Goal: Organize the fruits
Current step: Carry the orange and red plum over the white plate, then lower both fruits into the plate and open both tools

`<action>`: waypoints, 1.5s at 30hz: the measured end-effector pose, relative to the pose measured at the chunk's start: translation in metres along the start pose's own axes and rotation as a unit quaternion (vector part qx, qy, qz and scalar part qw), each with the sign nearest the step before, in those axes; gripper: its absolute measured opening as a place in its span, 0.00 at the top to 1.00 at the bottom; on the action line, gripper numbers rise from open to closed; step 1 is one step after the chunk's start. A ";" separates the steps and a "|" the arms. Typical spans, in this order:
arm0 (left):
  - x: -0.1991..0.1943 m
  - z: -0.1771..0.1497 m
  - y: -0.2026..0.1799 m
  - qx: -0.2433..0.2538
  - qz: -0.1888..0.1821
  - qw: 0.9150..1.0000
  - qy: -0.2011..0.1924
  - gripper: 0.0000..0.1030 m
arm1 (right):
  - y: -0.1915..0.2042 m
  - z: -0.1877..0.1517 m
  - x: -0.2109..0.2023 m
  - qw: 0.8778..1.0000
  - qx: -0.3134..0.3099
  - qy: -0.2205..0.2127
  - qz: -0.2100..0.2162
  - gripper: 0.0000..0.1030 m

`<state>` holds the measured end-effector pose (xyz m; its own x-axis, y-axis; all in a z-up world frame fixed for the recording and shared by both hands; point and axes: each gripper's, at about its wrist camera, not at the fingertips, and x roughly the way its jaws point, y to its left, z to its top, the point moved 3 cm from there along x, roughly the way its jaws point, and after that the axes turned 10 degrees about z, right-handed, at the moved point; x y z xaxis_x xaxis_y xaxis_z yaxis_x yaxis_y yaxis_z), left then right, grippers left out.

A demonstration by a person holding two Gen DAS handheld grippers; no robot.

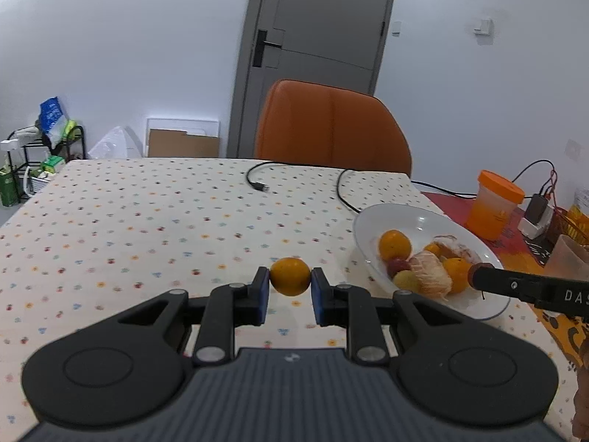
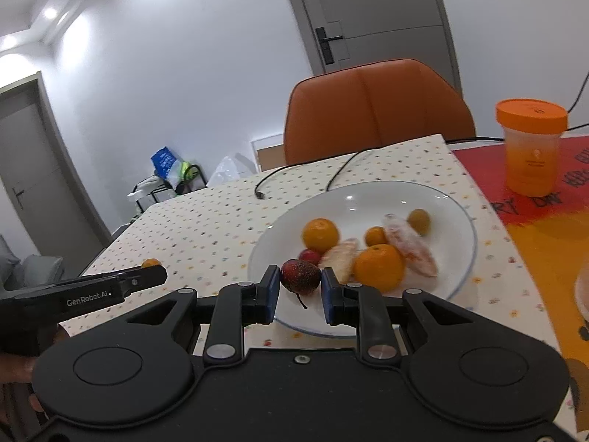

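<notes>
My left gripper [image 1: 290, 283] is shut on a small orange [image 1: 290, 276], held above the dotted tablecloth to the left of the white plate [image 1: 405, 217]. My right gripper [image 2: 300, 283] is shut on a dark red fruit [image 2: 300, 276] with a stem, over the near rim of the white plate [image 2: 456, 217]. The plate holds oranges [image 2: 379, 267], a smaller red fruit [image 2: 310, 256], a yellowish fruit [image 2: 419, 221] and two pale netted fruits [image 2: 408, 245]. In the left wrist view the right gripper's finger [image 1: 489, 280] reaches over the plate; in the right wrist view the left gripper's finger [image 2: 143, 280] shows at left.
A black cable [image 1: 257, 180] lies on the far part of the table. An orange chair [image 1: 331, 129] stands behind it. An orange-lidded jar [image 2: 530, 147] sits on a red and yellow mat [image 2: 545, 228] to the right, beside a charger [image 1: 535, 213] and wires.
</notes>
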<state>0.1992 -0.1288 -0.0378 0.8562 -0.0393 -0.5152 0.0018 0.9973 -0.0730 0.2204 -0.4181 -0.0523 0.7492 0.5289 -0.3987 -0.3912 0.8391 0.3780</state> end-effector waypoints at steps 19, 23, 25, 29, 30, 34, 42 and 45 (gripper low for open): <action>0.012 0.007 -0.054 0.040 -0.049 0.998 -0.001 0.78 | -0.032 -0.008 -0.017 0.999 0.021 -0.014 -0.036 0.72; 0.012 0.006 -0.069 0.050 -0.062 0.997 -0.001 0.78 | -0.040 -0.010 -0.025 0.999 0.027 -0.019 -0.041 0.72; 0.012 0.006 -0.076 0.056 -0.068 0.996 -0.001 0.78 | -0.043 -0.010 -0.028 0.998 0.030 -0.022 -0.043 0.72; 0.011 0.006 -0.088 0.065 -0.077 0.995 -0.001 0.78 | -0.049 -0.011 -0.033 0.998 0.036 -0.027 -0.045 0.72; 0.012 0.006 -0.091 0.067 -0.078 0.995 0.000 0.78 | -0.049 -0.012 -0.034 0.998 0.036 -0.028 -0.045 0.72; 0.012 0.008 -0.097 0.066 -0.076 0.995 -0.004 0.77 | -0.051 -0.013 -0.036 0.998 0.038 -0.031 -0.044 0.72; 0.006 0.009 -0.079 0.055 -0.050 0.997 -0.001 0.75 | -0.051 -0.015 -0.039 0.998 0.042 -0.034 -0.037 0.72; 0.003 0.008 -0.069 0.049 -0.037 0.998 0.003 0.75 | -0.046 -0.015 -0.038 0.998 0.040 -0.033 -0.032 0.72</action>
<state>0.2054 -0.1968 -0.0277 0.8486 -0.1139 -0.5166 0.1168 0.9928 -0.0270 0.2019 -0.4752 -0.0671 0.8059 0.4623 -0.3700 -0.2992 0.8572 0.4191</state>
